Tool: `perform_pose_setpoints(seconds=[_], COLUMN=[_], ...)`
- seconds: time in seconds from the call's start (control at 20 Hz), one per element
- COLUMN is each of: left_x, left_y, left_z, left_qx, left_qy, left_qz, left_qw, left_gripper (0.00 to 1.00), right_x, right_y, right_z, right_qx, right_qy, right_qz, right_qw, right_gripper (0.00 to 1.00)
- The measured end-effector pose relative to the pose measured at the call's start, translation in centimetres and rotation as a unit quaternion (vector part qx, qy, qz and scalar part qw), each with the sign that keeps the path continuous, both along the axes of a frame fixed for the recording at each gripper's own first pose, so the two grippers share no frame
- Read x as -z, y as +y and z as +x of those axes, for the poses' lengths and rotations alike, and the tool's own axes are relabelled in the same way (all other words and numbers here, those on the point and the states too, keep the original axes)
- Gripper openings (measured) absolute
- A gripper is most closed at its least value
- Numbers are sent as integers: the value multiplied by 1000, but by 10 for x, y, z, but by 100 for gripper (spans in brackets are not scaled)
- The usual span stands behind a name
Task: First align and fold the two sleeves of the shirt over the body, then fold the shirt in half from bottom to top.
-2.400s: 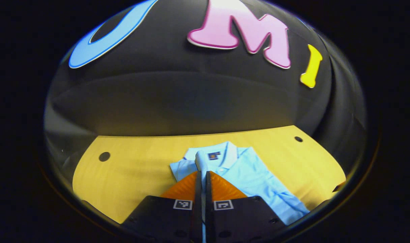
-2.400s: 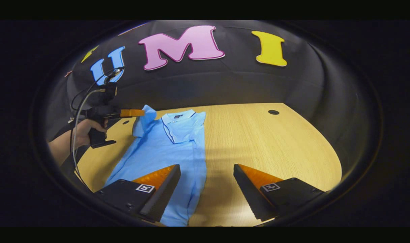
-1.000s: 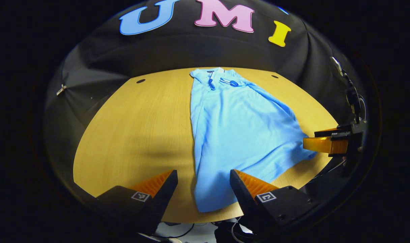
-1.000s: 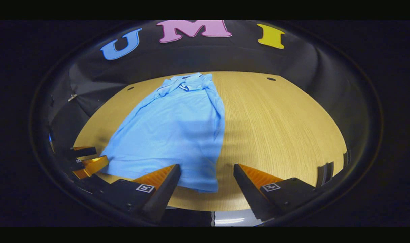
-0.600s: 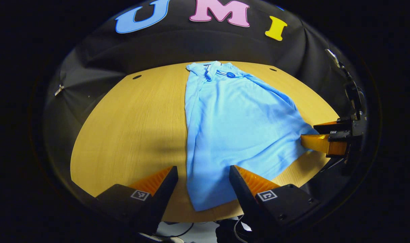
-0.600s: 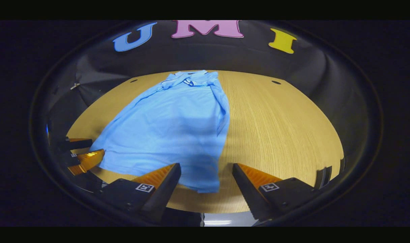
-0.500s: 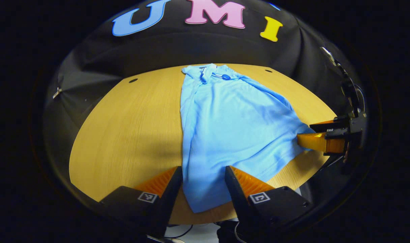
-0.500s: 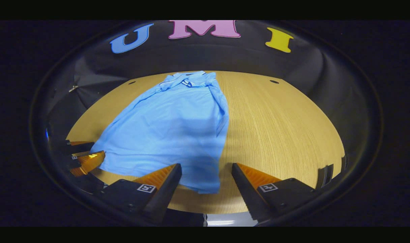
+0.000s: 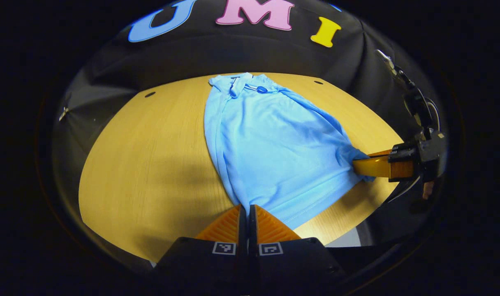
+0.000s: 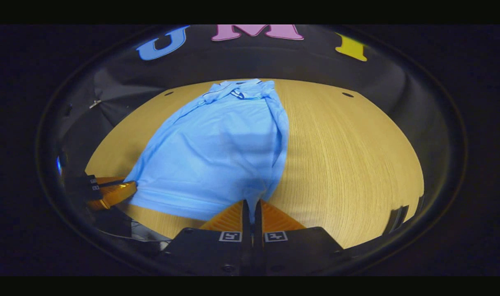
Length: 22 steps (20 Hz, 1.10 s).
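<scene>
left gripper view first: the left gripper (image 9: 246,211) sits at the bottom of the view with its jaws clamped tight together, pinching the near left corner of the hem of the light blue shirt (image 9: 270,139). the shirt lies lengthwise on the wooden table (image 9: 151,164), collar (image 9: 244,82) at the far end near the table's back edge, hem at the near end. both sleeves look folded in over the body, giving long straight side edges. over at the right side, the right gripper (image 9: 359,164) comes in sideways, its fingers pressed together on the other hem corner, the cloth bunched right at the tips. part of a hand (image 9: 427,190) peeks out behind that gripper, and cables (image 9: 418,102) rise above it. a small dark hole (image 9: 150,94) marks the table's far left.

right gripper view now: the right gripper (image 10: 252,209) is at the bottom centre, jaws clenched on the shirt's (image 10: 221,144) near right hem corner, fabric rising into the pinch. the shirt spreads away across the table (image 10: 348,164), collar (image 10: 235,88) far off by the back edge. at the left edge, the left gripper (image 10: 128,187) reaches in, its tips touching the opposite hem corner; from here i cannot tell how its jaws stand. the hem between the two grippers runs just beside the table's near edge.
</scene>
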State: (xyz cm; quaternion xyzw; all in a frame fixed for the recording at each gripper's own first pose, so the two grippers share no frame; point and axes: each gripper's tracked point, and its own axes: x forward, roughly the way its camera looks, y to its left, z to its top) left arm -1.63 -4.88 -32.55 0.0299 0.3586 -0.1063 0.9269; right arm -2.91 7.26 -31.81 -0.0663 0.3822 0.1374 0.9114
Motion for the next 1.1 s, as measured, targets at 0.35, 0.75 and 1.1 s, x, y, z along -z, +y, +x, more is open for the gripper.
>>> perform_pose_setpoints(seconds=[0.35,0.75,1.1], left_x=[-5,-73,-164], left_y=[3,-2,-6], left_z=[4,19,90], left_qx=[-26,-82,-62], left_qy=[29,-5,-77], left_qz=[-38,-112,-94], left_qw=[999,990,991], left_gripper=[6,6,6], right_x=[-18,-85,-170], right_y=[0,7,25], right_z=[1,32,96], right_qx=[-20,-48,-66], right_qy=[15,-30,-84], right_qz=[31,71,103], right_qw=[999,996,989], right_gripper=[5,5,0])
